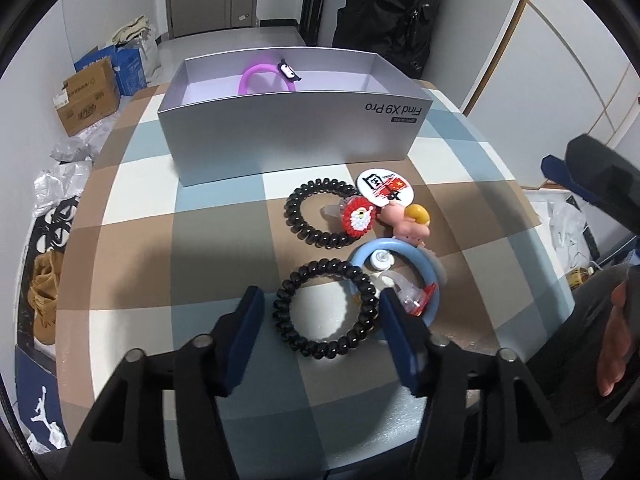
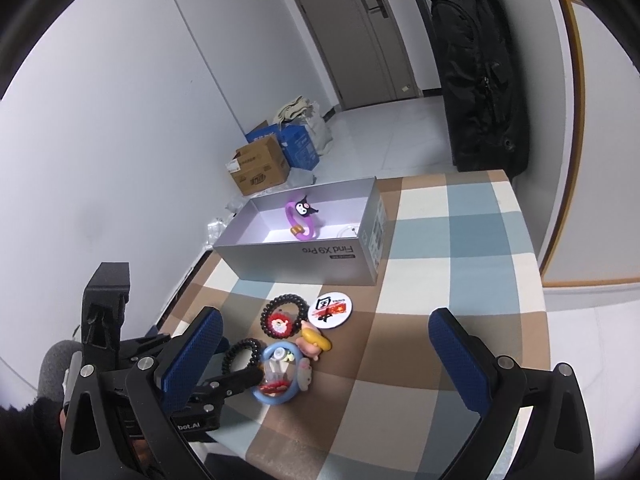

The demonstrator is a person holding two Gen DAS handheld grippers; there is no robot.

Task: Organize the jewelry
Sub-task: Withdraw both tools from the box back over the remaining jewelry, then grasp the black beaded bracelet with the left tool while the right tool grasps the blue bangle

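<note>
Blue-padded jaws of the left gripper point(image 1: 322, 312) are standing apart on either side of the near black coil hair tie point(image 1: 326, 308), which is lying flat on the checked bench point(image 1: 208, 216); the pads are not pressing on it, though the right-hand pad is sitting just beside its rim and over the edge of the blue ring bracelet point(image 1: 430, 276). Judging by its look, this coil is going to handle as a light, springy, somewhat slick loop: it will squash rather than resist, so the safer hold is across one side of the coil, with one pad inside the loop and one outside, rather than squeezing the whole ring. A pinch on the right side is risking catching the blue ring and the clear charms point(image 1: 404, 292) tangled against it. Beyond it, a second black coil hair tie point(image 1: 316, 216) is touching a red Santa charm point(image 1: 359, 218), a round white badge point(image 1: 386, 186) and a small pink figure point(image 1: 408, 224). Further back, the grey box point(image 1: 288, 136) is sitting open with a purple bracelet point(image 1: 264, 78) inside, so it is probably the destination. From the other wrist view, the right gripper point(image 2: 326, 354) is hovering with its jaws wide apart and nothing between them, well clear of the pile.
</note>
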